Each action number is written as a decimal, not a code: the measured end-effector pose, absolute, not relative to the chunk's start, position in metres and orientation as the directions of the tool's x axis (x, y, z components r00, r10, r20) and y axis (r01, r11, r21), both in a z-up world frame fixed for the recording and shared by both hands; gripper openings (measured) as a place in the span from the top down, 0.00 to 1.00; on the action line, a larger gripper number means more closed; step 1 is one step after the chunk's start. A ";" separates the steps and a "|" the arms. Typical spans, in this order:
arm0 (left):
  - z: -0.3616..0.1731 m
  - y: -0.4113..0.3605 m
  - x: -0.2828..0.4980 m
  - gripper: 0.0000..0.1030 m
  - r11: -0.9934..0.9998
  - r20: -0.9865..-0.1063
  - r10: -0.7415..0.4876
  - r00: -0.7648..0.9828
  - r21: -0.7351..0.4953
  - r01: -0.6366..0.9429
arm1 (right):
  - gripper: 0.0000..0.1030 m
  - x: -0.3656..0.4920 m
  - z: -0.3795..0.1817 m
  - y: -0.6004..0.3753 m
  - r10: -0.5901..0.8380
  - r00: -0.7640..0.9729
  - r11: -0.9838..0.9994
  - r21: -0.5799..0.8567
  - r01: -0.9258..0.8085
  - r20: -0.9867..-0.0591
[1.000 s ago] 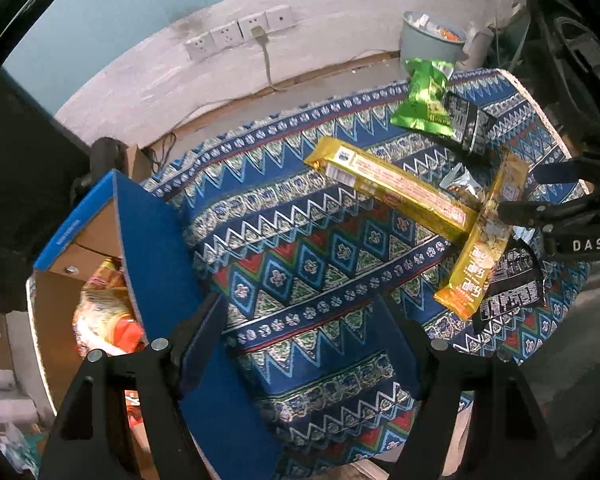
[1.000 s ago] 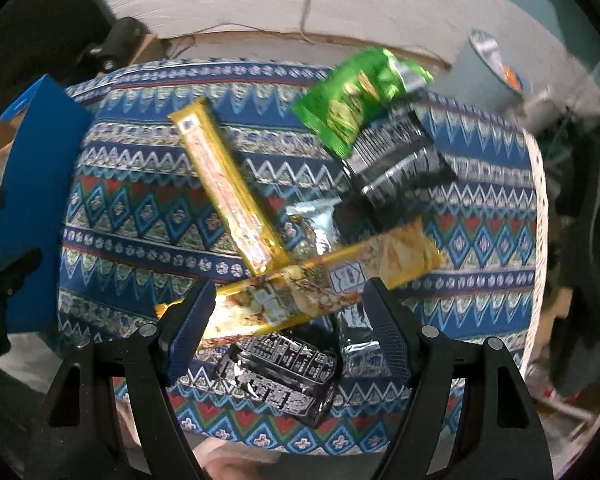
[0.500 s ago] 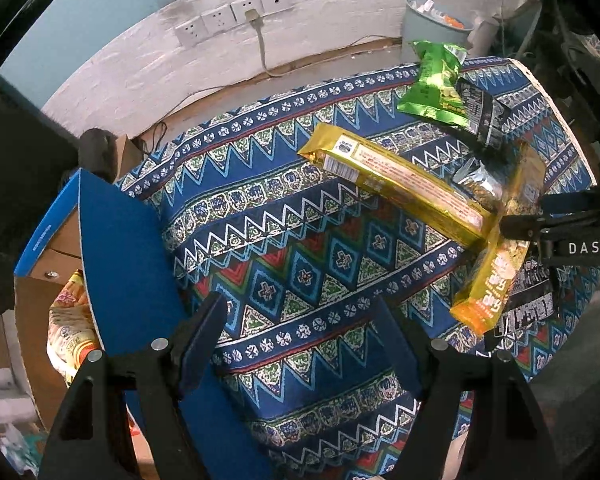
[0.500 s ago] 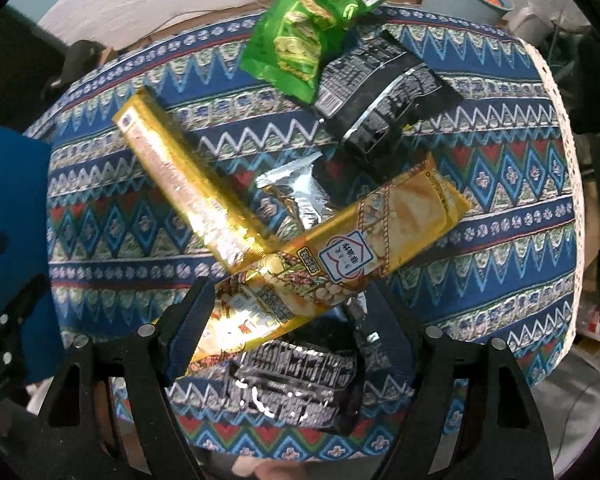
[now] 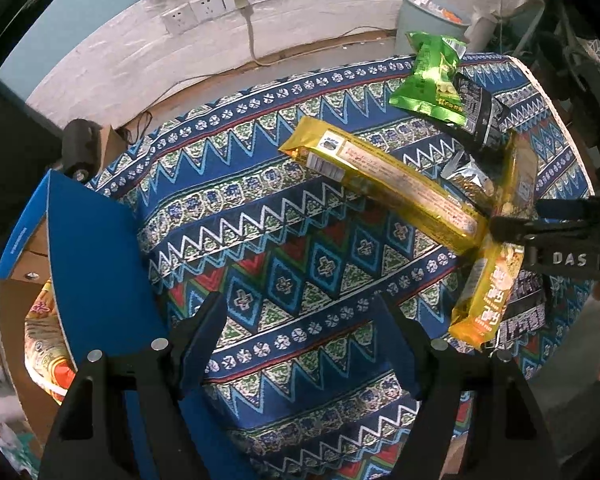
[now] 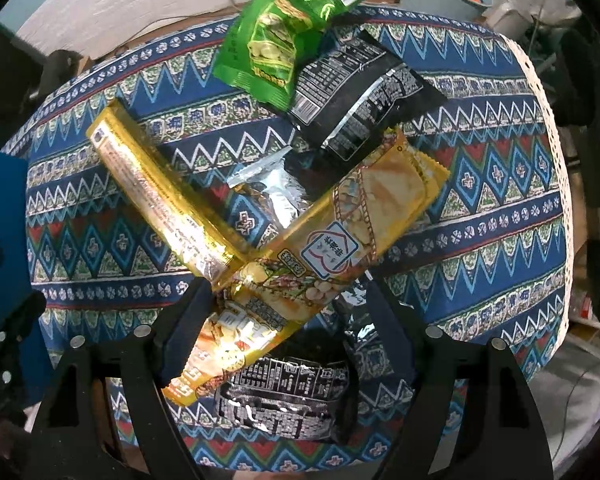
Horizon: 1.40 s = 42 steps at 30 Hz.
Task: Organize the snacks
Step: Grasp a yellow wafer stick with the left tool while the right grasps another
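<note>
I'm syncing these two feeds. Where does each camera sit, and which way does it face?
Left wrist: on the left hand-held gripper, open, facing down across the table toward the wall; box at left, right hand-held gripper at right.
Right wrist: on the right hand-held gripper, open over the yellow pack.
Shared: yellow pack, green bag, long bar.

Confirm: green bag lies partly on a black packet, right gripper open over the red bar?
Not red. The bar between the open right gripper fingers is yellow, per the right wrist view. The green bag does overlap the black packet.
</note>
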State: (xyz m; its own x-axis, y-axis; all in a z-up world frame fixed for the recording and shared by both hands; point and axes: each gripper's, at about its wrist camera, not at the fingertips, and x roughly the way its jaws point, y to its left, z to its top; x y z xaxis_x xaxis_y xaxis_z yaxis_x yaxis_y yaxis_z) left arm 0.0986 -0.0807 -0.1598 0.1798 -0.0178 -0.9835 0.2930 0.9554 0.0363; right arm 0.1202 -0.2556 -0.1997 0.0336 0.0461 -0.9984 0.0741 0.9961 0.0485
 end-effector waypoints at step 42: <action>-0.225 -0.147 0.170 0.17 0.970 -0.976 -0.212 0.052 -0.216 -0.108 | 0.68 0.107 -0.211 -0.312 0.030 0.156 0.973 -0.006 -0.229 -0.987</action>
